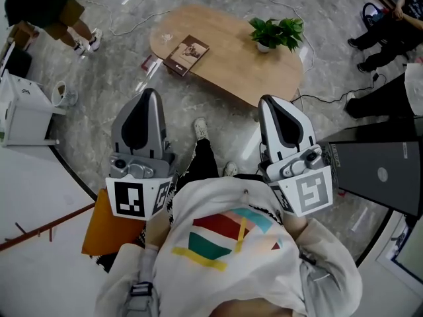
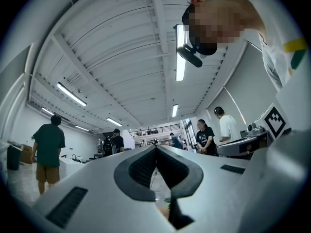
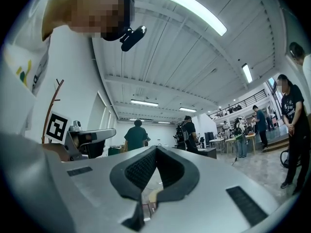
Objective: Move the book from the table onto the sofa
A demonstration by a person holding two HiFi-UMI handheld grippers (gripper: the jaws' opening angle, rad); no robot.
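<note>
A brown book (image 1: 186,55) lies on the left part of the oval wooden table (image 1: 231,71), well ahead of both grippers. My left gripper (image 1: 149,94) is held close to my chest, shut and empty, its tips pointing toward the table. My right gripper (image 1: 268,101) sits beside it at the same height, also shut with nothing in it. In the left gripper view the jaws meet at the left gripper (image 2: 156,147) tip; in the right gripper view the right gripper (image 3: 155,148) tips meet too. No sofa is in view.
A potted green plant (image 1: 276,33) stands on the table's right end. A second dark book (image 1: 151,63) lies at the table's left edge. Cables (image 1: 132,20) run over the marble floor. A person (image 1: 49,12) stands far left, a dark cabinet (image 1: 377,170) at right.
</note>
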